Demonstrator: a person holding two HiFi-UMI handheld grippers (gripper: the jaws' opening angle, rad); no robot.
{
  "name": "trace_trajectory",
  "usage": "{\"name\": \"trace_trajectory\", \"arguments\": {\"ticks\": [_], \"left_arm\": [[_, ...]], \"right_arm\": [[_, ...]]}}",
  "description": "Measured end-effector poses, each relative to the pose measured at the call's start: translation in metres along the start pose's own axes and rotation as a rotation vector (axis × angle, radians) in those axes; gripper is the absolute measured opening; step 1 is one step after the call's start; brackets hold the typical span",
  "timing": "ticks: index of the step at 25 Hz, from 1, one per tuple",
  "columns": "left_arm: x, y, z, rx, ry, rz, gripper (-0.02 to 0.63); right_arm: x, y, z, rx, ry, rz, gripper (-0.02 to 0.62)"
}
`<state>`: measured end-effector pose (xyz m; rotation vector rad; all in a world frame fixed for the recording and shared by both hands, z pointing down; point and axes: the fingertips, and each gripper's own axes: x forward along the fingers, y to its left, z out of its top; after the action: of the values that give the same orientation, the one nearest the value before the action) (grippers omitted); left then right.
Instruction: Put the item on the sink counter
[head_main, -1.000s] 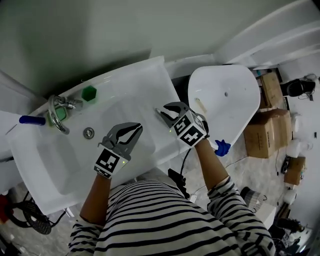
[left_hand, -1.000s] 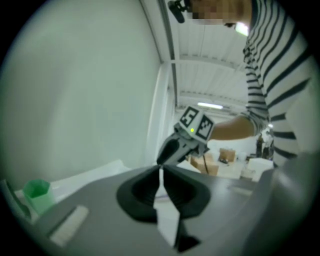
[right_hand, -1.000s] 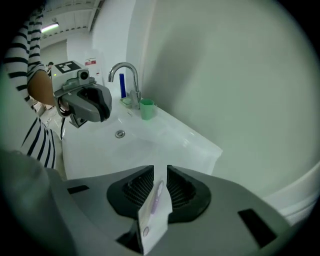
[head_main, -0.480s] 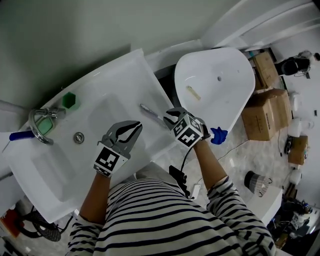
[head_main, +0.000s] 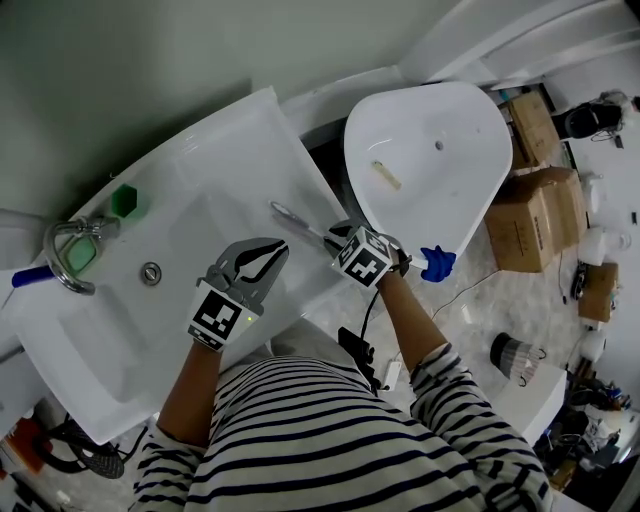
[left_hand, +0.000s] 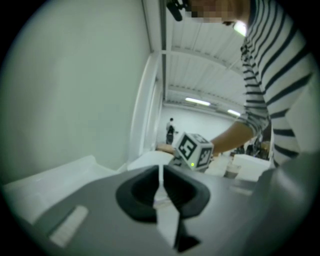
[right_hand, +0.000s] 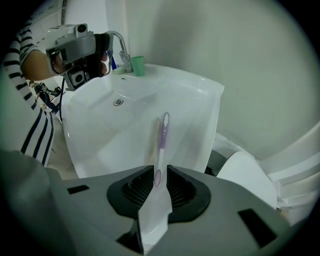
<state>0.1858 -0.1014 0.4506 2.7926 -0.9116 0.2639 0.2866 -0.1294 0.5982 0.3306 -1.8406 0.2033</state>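
A toothbrush (right_hand: 161, 142) with a purple and white handle sticks out from my right gripper (right_hand: 159, 177), which is shut on its lower end. In the head view the toothbrush (head_main: 298, 224) points up-left from my right gripper (head_main: 335, 240) and hangs over the right part of the white sink counter (head_main: 262, 130). My left gripper (head_main: 270, 250) is shut with nothing in it, over the sink's front right. In its own view the jaws of my left gripper (left_hand: 161, 192) meet in a thin line.
A faucet (head_main: 62, 250) and a green cup (head_main: 124, 200) stand at the sink's back left, and the drain (head_main: 150, 272) lies in the basin. A white toilet (head_main: 430, 150) is to the right. Cardboard boxes (head_main: 540, 210) sit on the floor beyond it.
The right gripper has carried the toothbrush leftward from near the toilet to over the sink's right side. The left gripper has stayed shut in about the same place.
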Motion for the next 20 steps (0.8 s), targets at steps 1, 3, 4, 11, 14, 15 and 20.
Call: {"name": "trace_trajectory", "arguments": {"ticks": [1, 3, 4, 11, 14, 15, 20], "left_arm": [[0.001, 0.000, -0.001, 0.000, 0.003, 0.001, 0.017], [0.001, -0.001, -0.002, 0.000, 0.007, 0.003, 0.017], [0.001, -0.001, -0.002, -0.001, 0.008, 0.004, 0.017], [0.001, -0.001, -0.003, -0.004, 0.007, 0.007, 0.017], [-0.001, -0.001, -0.002, -0.001, 0.005, 0.009, 0.017], [-0.002, -0.001, -0.002, -0.001, 0.005, 0.010, 0.017], [-0.007, 0.001, -0.002, -0.005, 0.000, 0.021, 0.017]], "right_arm": [[0.003, 0.000, -0.003, 0.004, 0.008, 0.007, 0.066], [0.008, 0.001, -0.008, 0.009, 0.021, 0.021, 0.066], [0.010, 0.001, -0.009, 0.010, 0.025, 0.027, 0.066], [0.022, 0.006, -0.013, 0.015, 0.061, 0.045, 0.066], [0.026, 0.005, -0.015, 0.019, 0.078, 0.045, 0.066], [0.027, 0.005, -0.015, 0.019, 0.081, 0.045, 0.066], [0.029, 0.003, -0.015, 0.008, 0.102, 0.032, 0.046]]}}
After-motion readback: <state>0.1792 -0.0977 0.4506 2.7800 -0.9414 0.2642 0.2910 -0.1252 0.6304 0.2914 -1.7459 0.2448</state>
